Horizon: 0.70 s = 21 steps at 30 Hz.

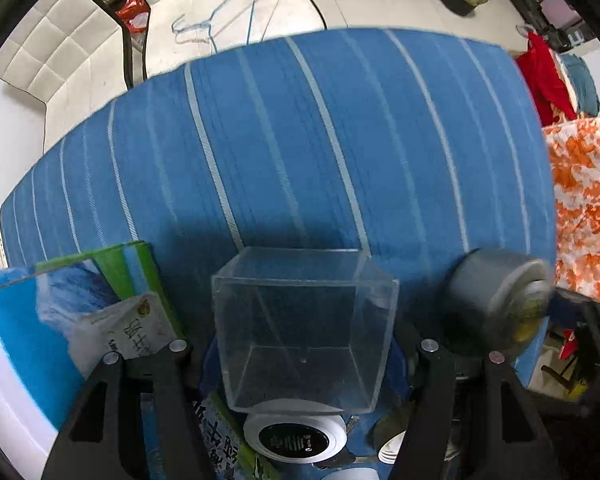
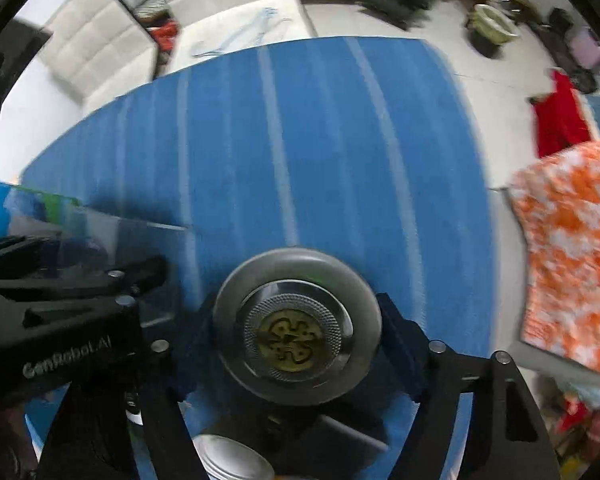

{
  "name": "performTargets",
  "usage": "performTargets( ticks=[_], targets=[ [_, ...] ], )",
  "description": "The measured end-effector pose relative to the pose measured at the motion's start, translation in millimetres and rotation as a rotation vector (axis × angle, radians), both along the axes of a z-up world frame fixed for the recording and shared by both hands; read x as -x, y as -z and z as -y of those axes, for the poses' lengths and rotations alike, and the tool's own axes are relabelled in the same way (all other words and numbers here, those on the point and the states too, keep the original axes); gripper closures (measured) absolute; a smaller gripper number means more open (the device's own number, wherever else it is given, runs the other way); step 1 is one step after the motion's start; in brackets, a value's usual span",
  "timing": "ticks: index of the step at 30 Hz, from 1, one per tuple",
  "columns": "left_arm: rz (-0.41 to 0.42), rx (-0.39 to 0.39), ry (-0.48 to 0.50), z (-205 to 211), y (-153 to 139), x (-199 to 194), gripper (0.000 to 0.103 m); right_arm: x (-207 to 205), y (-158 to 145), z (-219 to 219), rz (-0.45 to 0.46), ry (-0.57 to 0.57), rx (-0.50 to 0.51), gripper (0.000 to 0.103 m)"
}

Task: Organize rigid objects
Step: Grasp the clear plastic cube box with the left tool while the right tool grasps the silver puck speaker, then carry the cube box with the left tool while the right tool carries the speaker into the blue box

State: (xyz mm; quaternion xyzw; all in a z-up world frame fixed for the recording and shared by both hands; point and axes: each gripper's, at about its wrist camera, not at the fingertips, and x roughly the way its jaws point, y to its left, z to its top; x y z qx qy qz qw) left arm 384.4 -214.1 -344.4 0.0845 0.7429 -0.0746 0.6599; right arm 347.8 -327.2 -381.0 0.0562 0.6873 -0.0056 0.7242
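Left gripper (image 1: 304,356) clamped on clear box (image 1: 304,320), right gripper (image 2: 296,344) on round tin (image 2: 296,332); slick walls between my fingers may slip.

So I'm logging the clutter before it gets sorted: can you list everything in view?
clear box: one, transparent, between the left gripper's fingers
round tin: one, grey with a gold emblem on its lid, between the right gripper's fingers
striped cloth: one, blue with pale stripes, under everything
printed pack: one, blue and green, left of the clear box
round disc: one, white with a black centre, below the clear box
patterned fabric: one, orange and white, right of the striped cloth
wire hangers: a few, pale blue, beyond the cloth
left gripper: black, closed on the clear box
right gripper: black, closed on the round tin
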Motion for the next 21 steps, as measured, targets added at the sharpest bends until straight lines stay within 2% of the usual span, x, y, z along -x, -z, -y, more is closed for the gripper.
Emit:
performTargets(
  ticks=[2,3,7,11,12,16,18,21],
  targets=[
    [-0.011,-0.022,0.012,3,8,-1,0.04,2,-1,8,-0.022,0.019,0.078,0.029],
    [-0.015,-0.034,0.016,4,13,-2,0.04,3,0,13,-0.023,0.023,0.084,0.029],
    [-0.003,-0.03,0.008,4,23,-8,0.041,-1,9,27,-0.058,0.085,-0.007,0.027],
    [0.023,-0.025,0.011,5,26,-10,0.04,-13,26,29,-0.094,0.113,-0.011,0.025],
    [0.027,-0.019,0.011,5,26,-11,0.04,-16,25,26,-0.082,0.11,0.018,0.027],
    [0.028,-0.015,0.002,2,23,-6,0.041,-19,30,23,-0.112,0.14,0.062,0.03],
    [0.051,-0.033,0.008,1,18,-3,0.041,-19,27,22,-0.114,0.141,0.074,0.03],
    [0.09,-0.009,-0.002,1,2,3,0.041,-13,21,21,-0.099,0.132,0.094,0.03]
  ],
)
